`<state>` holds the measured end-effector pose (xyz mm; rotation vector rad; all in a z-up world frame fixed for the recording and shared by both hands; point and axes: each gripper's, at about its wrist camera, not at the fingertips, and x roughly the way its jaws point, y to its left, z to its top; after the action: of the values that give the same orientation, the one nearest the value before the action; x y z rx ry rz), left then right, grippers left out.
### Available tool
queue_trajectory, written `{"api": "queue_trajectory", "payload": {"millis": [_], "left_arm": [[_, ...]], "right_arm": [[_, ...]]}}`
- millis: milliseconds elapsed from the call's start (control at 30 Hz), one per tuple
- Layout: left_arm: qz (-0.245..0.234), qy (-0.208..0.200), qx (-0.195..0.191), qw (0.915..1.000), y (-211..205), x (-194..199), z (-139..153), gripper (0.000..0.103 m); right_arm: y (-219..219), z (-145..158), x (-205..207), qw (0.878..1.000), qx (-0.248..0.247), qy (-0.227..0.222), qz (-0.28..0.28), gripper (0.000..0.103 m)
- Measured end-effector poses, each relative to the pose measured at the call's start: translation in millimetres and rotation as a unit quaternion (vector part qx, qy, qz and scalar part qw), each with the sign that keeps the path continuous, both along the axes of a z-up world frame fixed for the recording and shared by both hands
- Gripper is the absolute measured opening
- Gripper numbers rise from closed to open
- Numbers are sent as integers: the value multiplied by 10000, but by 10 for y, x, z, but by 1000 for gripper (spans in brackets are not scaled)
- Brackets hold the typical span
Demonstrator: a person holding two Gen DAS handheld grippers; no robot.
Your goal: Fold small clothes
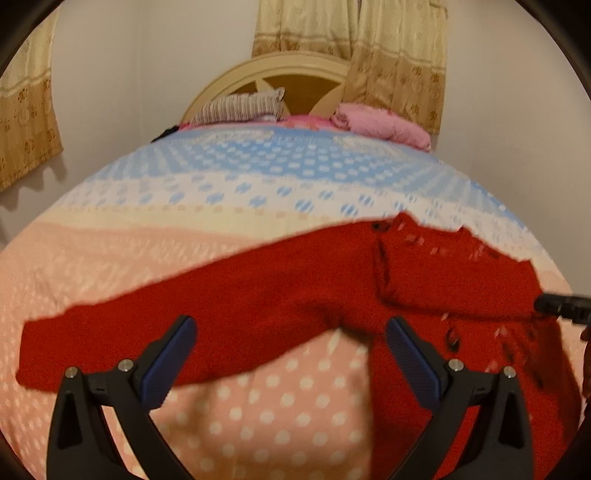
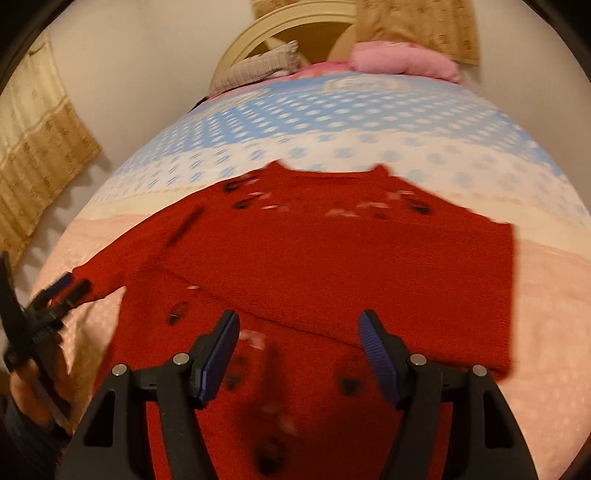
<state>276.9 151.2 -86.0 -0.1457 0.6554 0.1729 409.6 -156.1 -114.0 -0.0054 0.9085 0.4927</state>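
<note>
the red sweater (image 2: 332, 258) lies flat on the bed (image 2: 546, 295), neck toward the headboard (image 2: 258, 33). one side is already folded over the body: a sleeve panel lies across the chest, its edge running on a slant just ahead of the right gripper (image 2: 295, 354). the other sleeve (image 1: 129, 332) is not yet folded. it stretches out straight to the person's left, its long axis across the bed, cuff far out from the body.

the right gripper hangs over the lower middle of the sweater, jaws parted wide and with nothing held; only knit shows between the pads, and they do not press on it. the left gripper (image 1: 291, 354) is also wide open and empty. it sits just near side of the outstretched sleeve, its left finger (image 1: 170, 354) over the sleeve, its right finger (image 1: 410, 354) over the body edge, bare bedspread showing between.

so the loose sleeve lies directly ahead of the left gripper and well off to the side of the right one. the left hand is plainly nearer. judging from this, the next fold is that sleeve across the body, and it calls for a grip well out toward the cuff, then a sweep rightward along the sleeve's own line.
</note>
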Motion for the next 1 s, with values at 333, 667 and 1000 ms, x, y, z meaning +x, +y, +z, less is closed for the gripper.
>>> {"api": "queue_trajectory", "payload": {"millis": [333,667,1000], "left_arm": [[-917,353,-794,9920,-465,721,-105,90],[-995,972,-936,9858,-670,966,-391,18],[-1062,730,-991,9867,-662,548,-117,17]], "right_arm": [[-479,-262,-269,9990,-104,-58,-422,69],[-513,-461,-651,9976,-432,-525,-113,74],[-522,-484,-656,9979,-397,-488,-150,75]]}}
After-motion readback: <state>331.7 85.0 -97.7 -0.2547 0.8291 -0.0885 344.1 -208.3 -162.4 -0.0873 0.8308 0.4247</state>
